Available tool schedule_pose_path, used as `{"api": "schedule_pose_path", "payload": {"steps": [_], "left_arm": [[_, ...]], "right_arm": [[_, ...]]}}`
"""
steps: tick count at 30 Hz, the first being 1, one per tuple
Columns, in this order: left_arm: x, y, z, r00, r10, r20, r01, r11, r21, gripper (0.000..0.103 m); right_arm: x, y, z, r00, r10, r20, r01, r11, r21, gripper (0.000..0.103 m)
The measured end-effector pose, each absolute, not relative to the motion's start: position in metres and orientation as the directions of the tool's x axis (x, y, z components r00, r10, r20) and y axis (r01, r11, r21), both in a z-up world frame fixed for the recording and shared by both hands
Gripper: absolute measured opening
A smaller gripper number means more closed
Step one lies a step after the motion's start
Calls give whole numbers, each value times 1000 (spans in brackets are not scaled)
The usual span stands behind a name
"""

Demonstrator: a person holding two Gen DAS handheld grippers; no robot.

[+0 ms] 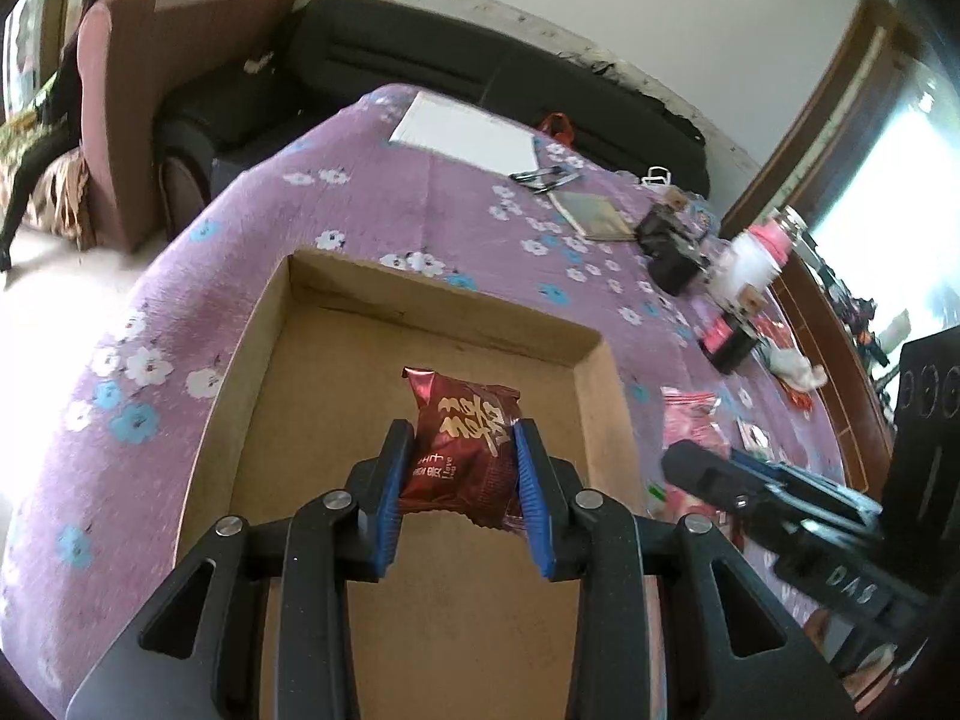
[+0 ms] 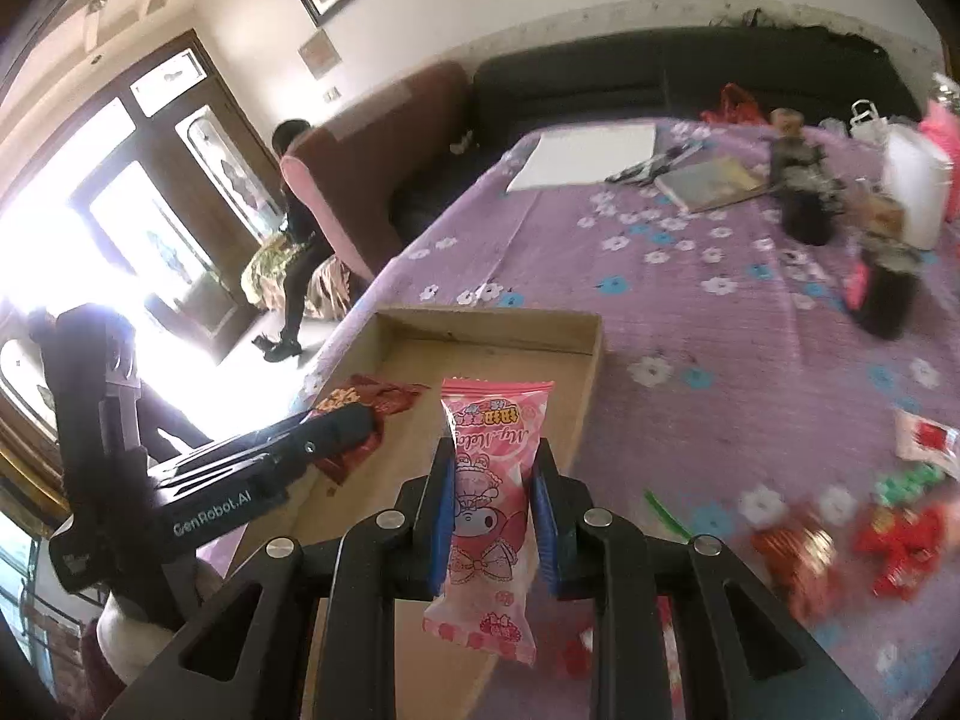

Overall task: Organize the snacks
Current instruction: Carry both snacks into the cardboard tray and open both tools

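My left gripper [image 1: 463, 433] is shut on a dark red snack packet [image 1: 465, 450] with gold lettering, held over the floor of a shallow cardboard box [image 1: 312, 372]. My right gripper [image 2: 493, 453] is shut on a pink snack packet [image 2: 489, 510] with a cartoon print, held upright above the box's right wall [image 2: 591, 372]. The left gripper [image 2: 336, 426] and its red packet [image 2: 366, 399] show at the left of the right wrist view. The right gripper [image 1: 708, 471] shows at the right of the left wrist view.
The box sits on a purple floral cloth [image 1: 420, 204]. Loose red and pink snacks [image 2: 840, 534] lie right of the box. A white board [image 1: 465, 132], a booklet [image 1: 591, 213], black items [image 1: 672, 252] and a white bottle [image 1: 750, 258] stand farther back. Sofas and a person are beyond.
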State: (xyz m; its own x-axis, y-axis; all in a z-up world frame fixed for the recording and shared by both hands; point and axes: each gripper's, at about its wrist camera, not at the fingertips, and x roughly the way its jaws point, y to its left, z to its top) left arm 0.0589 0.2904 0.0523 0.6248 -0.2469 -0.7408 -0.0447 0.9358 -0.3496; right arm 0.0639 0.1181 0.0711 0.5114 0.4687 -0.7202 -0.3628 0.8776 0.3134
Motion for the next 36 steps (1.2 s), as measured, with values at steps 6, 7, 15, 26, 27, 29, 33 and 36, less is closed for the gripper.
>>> {"api": "schedule_pose_path", "payload": {"steps": [6, 7, 15, 26, 27, 29, 33, 36], "left_arm": [[83, 297, 37, 610, -232, -758, -82, 933, -351, 31], [85, 297, 35, 608, -229, -761, -87, 933, -350, 31], [96, 298, 25, 588, -199, -784, -137, 931, -339, 35], [70, 308, 32, 601, -167, -782, -209, 911, -356, 40], [60, 305, 33, 607, -170, -776, -207, 910, -361, 40], [48, 297, 33, 617, -171, -768, -191, 914, -358, 44], [36, 269, 26, 583, -119, -804, -170, 950, -263, 49], [34, 264, 19, 542, -105, -834, -168, 958, -231, 49]], "right_arm": [[103, 139, 53, 500, 427, -754, -342, 897, 281, 23], [106, 140, 51, 498, 422, -757, -340, 898, 277, 23], [120, 146, 43, 515, 389, -764, -335, 912, 238, 27], [100, 96, 73, 579, 415, -702, -295, 909, 294, 48], [98, 87, 75, 585, 402, -704, -280, 915, 290, 48], [90, 64, 71, 590, 374, -716, -247, 928, 281, 48], [80, 40, 49, 562, 291, -774, -202, 956, 213, 49], [72, 32, 31, 527, 273, -805, -190, 961, 201, 49]]}}
